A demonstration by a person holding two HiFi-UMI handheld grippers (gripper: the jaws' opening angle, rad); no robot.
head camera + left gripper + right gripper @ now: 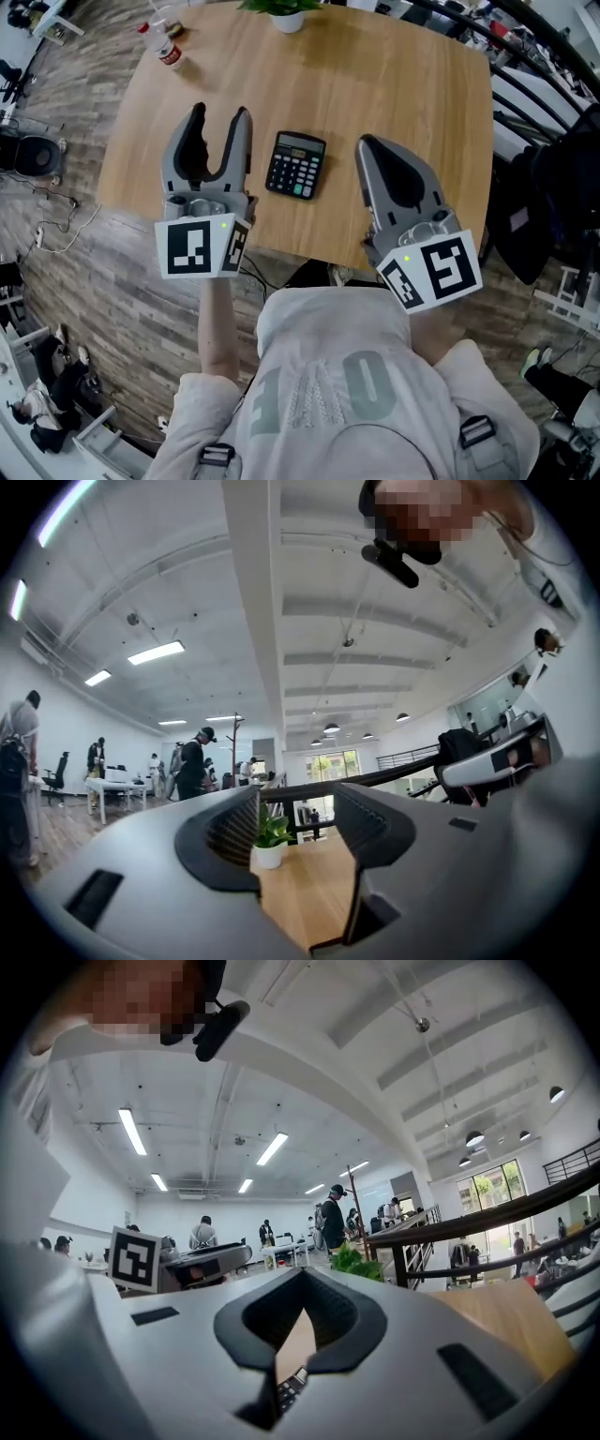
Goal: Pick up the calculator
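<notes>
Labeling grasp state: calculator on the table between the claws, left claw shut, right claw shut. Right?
No. The left claw is open, jaws apart with nothing between them, per the left gripper view. The calculator sits on the table between the claws, and the right claw is shut.

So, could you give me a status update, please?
Left tool open, empty. Right tool shut, empty. Calculator flat on table between them, untouched. Bottle, plant at far edge, clear.

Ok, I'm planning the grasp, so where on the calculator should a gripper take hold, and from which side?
Probably across its two long side edges, mid-length, coming down from above. The calculator lies flat on the table, display end away, so only its thin edges offer a hold. The open left gripper stands beside it.
</notes>
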